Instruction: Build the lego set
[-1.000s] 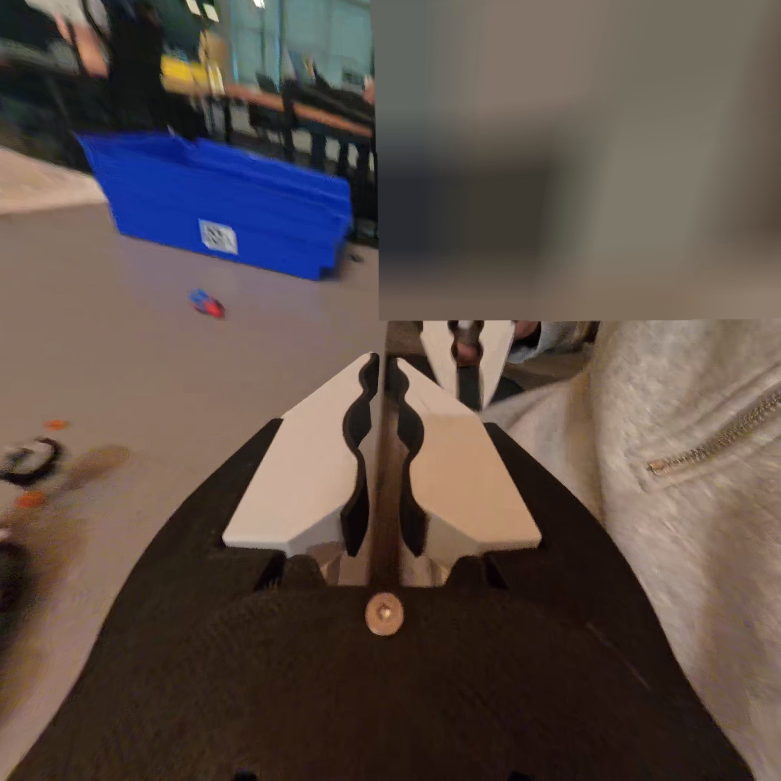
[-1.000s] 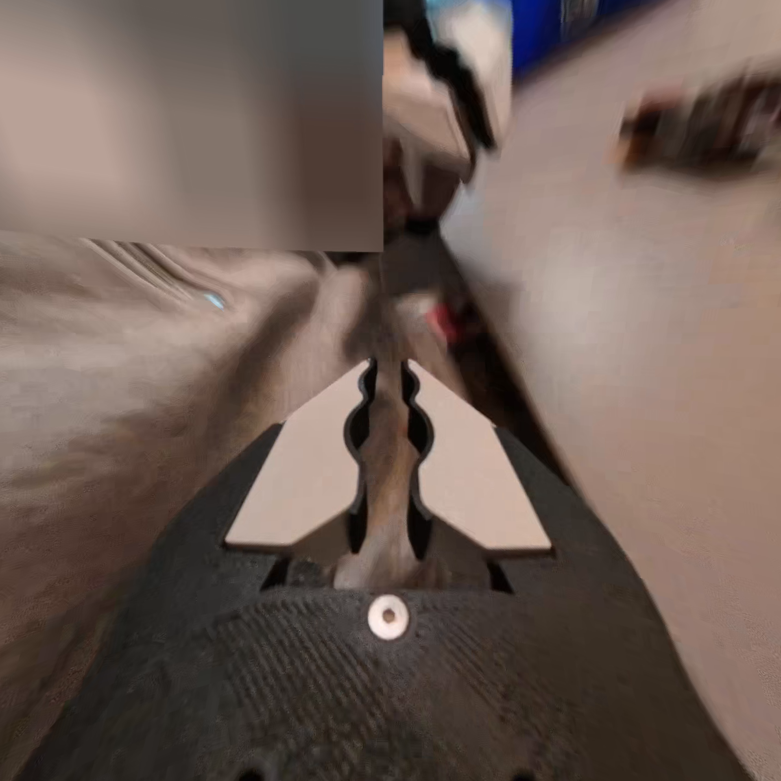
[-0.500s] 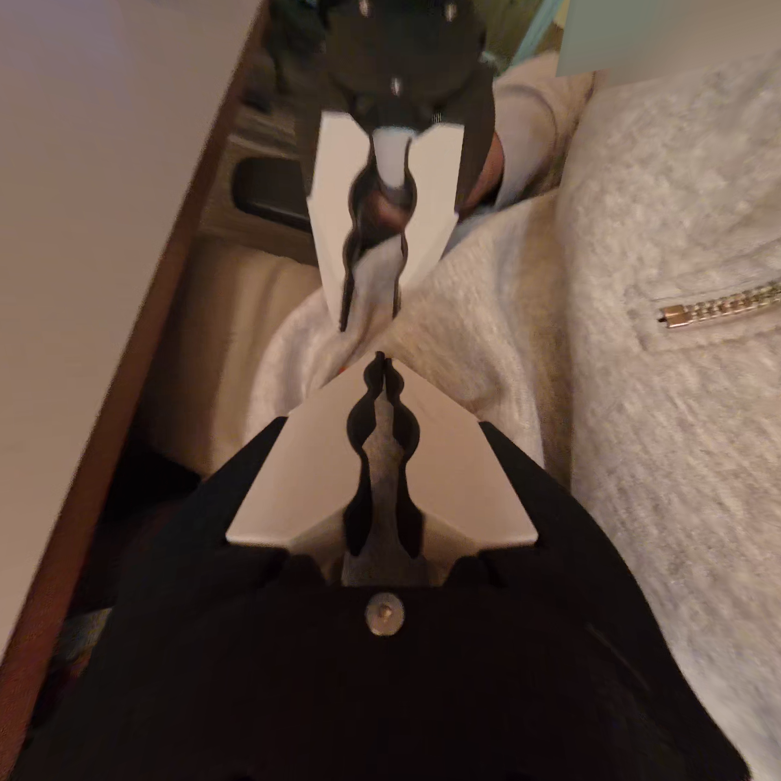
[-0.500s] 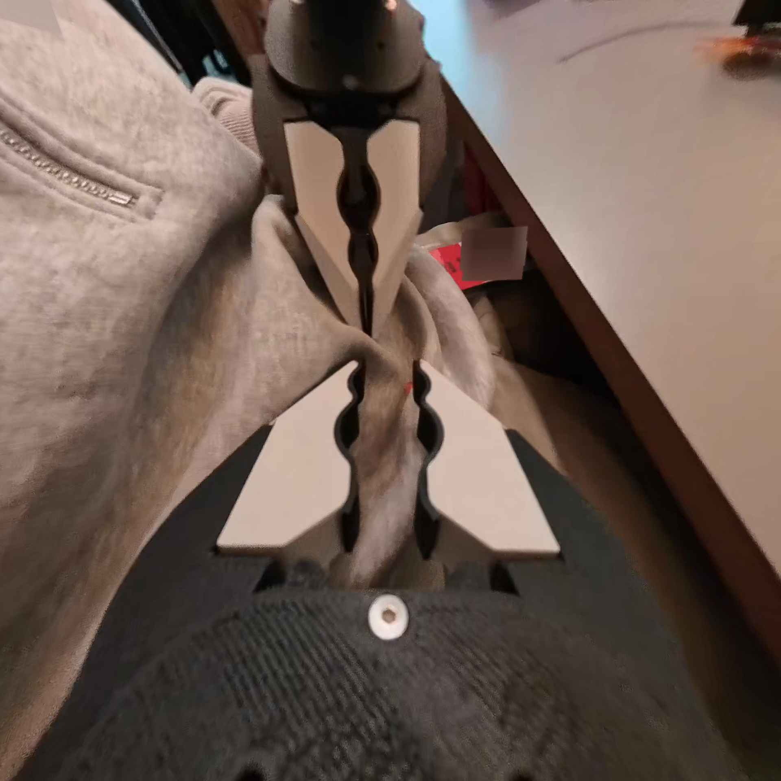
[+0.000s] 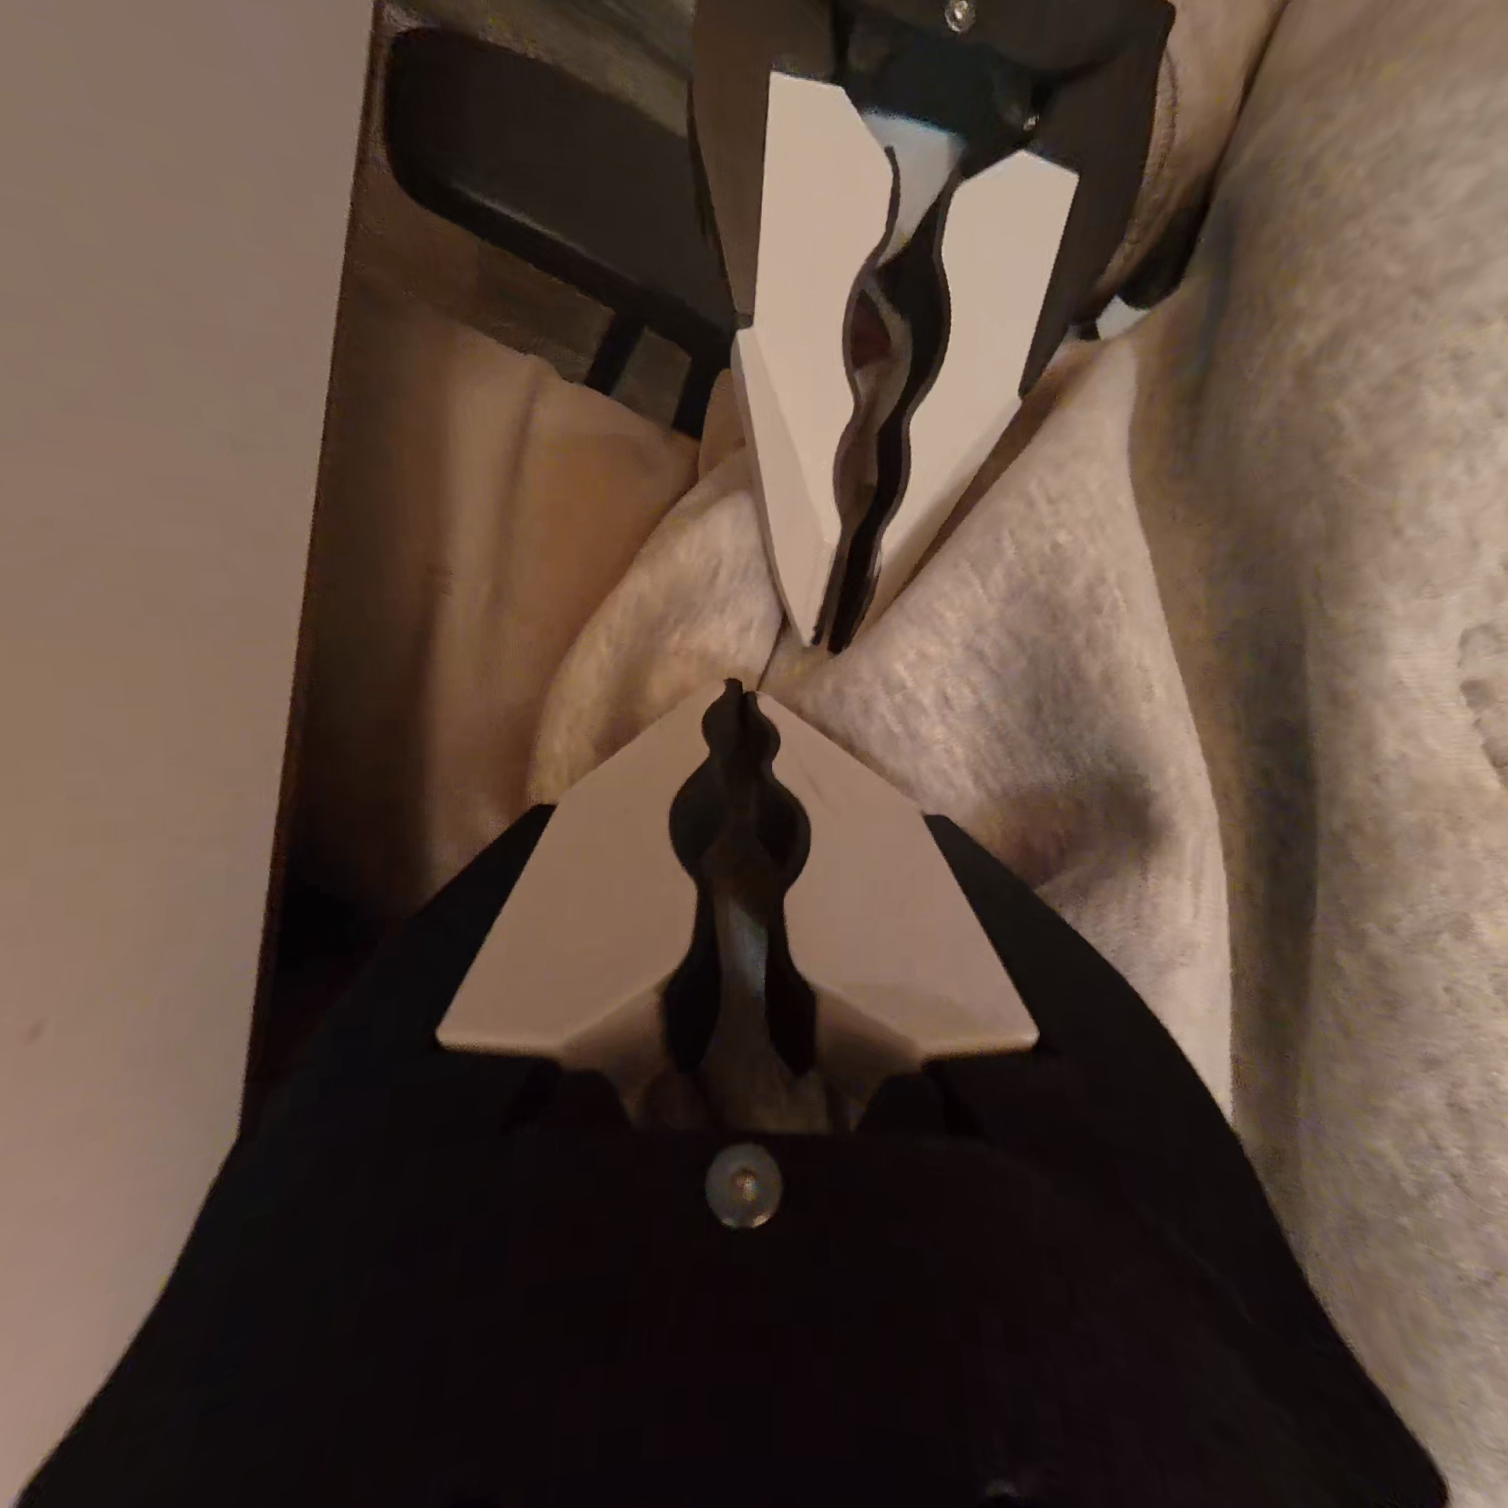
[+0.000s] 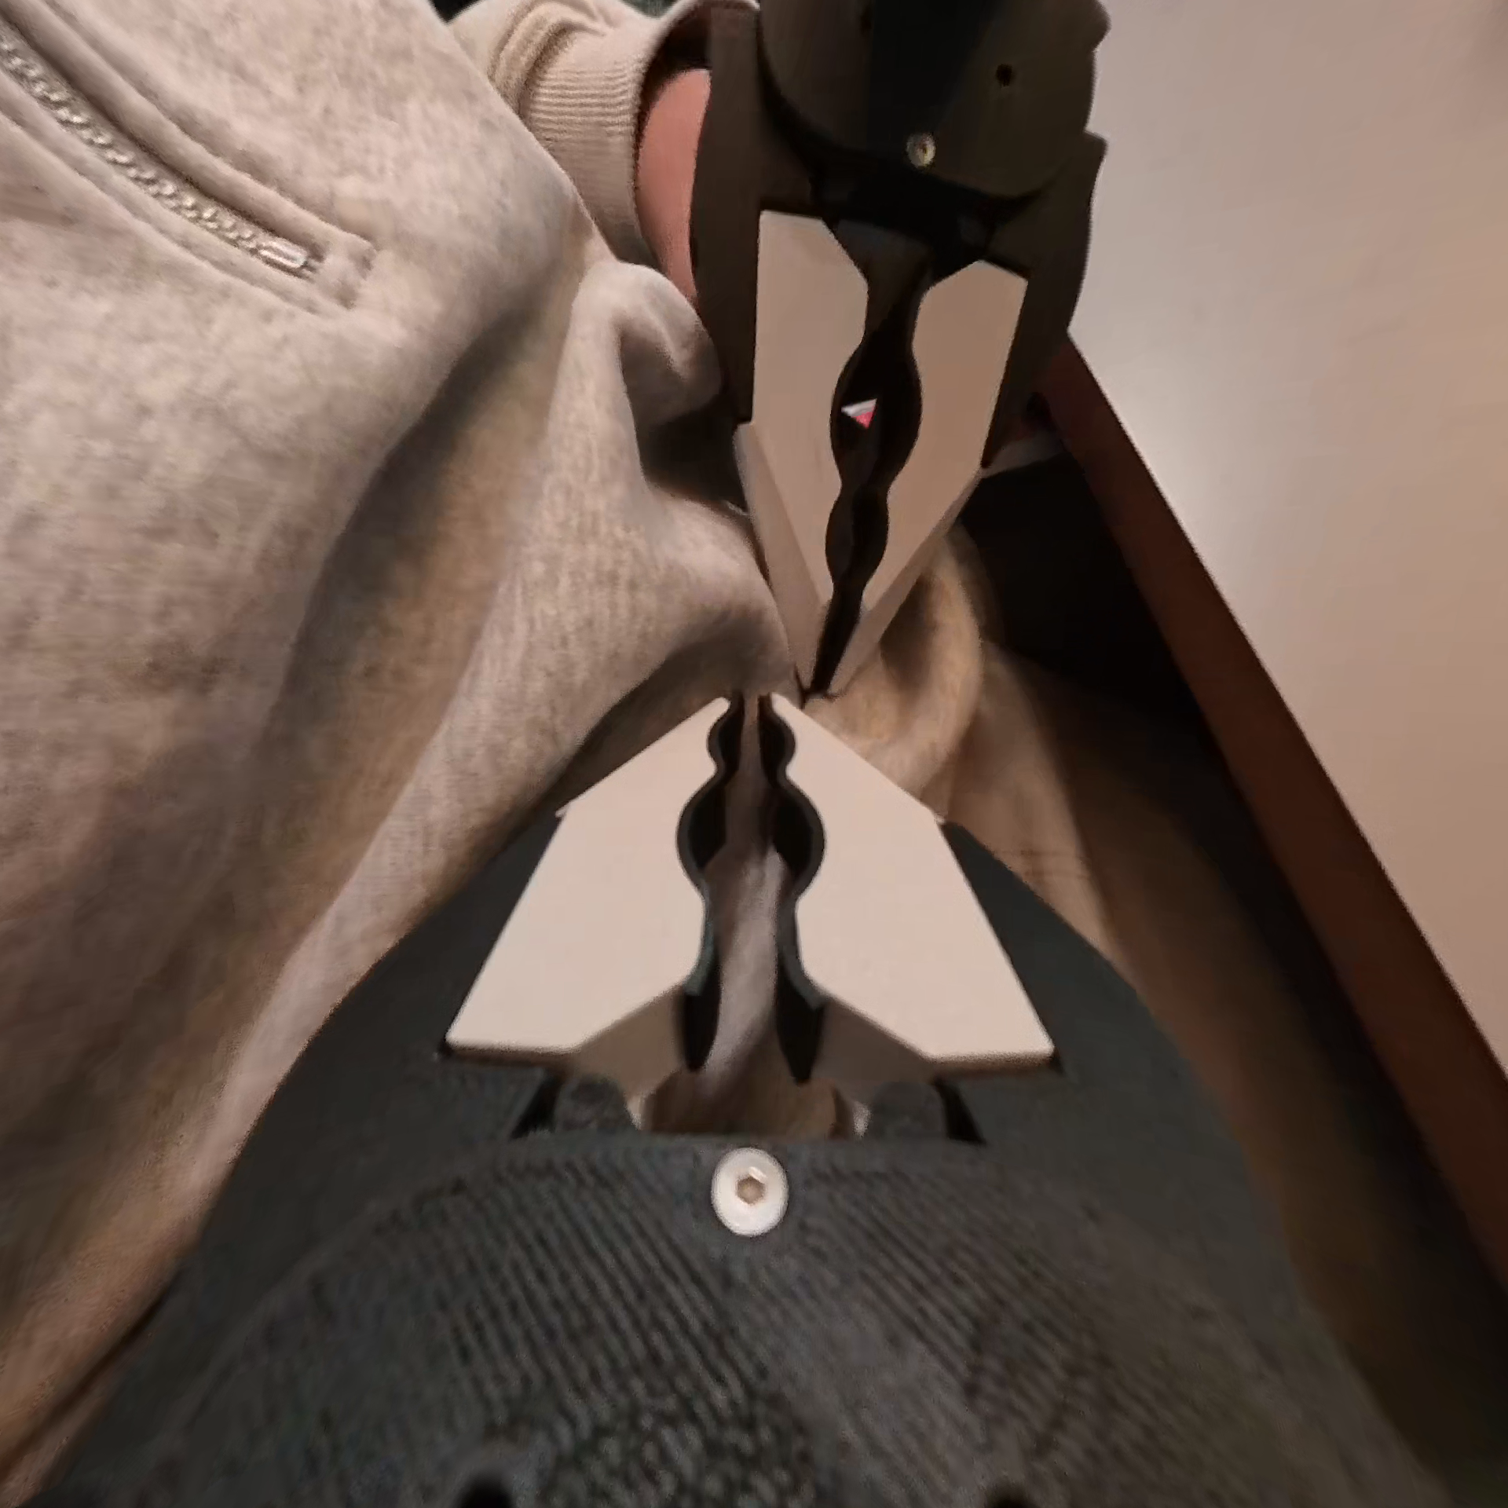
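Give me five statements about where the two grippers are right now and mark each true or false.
1. The left gripper and the right gripper point tip to tip. True.
2. Both are shut or nearly shut, with no Lego piece held. True.
3. A blue bin is in view. False: neither view shows one.
4. The grippers are over the person's grey sweatshirt, beside the table edge. True.
5. The sweatshirt pocket zipper is open. False: it looks closed.

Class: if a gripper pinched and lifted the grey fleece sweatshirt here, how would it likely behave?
Probably floppy: the sweatshirt already bunches into soft folds beside the right gripper. Likely light, and its fuzzy nap should resist slipping.
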Tool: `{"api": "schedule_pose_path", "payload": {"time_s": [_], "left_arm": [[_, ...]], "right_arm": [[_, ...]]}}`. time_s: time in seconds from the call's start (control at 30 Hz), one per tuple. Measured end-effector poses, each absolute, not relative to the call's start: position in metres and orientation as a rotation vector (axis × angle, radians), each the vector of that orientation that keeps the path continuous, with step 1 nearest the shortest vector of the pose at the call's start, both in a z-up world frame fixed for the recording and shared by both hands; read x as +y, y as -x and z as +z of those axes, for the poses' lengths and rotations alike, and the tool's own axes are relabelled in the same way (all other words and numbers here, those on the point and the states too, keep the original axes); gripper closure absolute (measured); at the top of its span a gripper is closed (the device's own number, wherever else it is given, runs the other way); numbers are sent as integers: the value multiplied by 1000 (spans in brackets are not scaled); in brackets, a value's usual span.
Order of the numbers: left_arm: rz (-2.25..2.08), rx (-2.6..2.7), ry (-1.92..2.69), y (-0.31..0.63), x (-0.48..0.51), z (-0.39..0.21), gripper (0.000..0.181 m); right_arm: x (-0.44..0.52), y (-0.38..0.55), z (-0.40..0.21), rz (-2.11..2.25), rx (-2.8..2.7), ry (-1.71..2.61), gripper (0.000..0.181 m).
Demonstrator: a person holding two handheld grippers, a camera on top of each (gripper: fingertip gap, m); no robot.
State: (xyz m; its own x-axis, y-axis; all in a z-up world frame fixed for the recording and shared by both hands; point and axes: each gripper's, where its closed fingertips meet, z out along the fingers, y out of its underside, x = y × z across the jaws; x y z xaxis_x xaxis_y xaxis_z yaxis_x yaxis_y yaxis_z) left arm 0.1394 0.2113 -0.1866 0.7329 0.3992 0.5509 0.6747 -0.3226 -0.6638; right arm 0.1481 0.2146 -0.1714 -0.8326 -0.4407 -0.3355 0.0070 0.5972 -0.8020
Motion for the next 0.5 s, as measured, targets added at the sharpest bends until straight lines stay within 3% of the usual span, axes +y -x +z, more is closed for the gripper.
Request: {"api": "schedule_pose_path", "payload": {"time_s": [0.5], "left_arm": [[-306,-829,2100,-141,205,-197,181]], "right_arm": [[212,-132,-207,-1035,2478,535,181]]}}
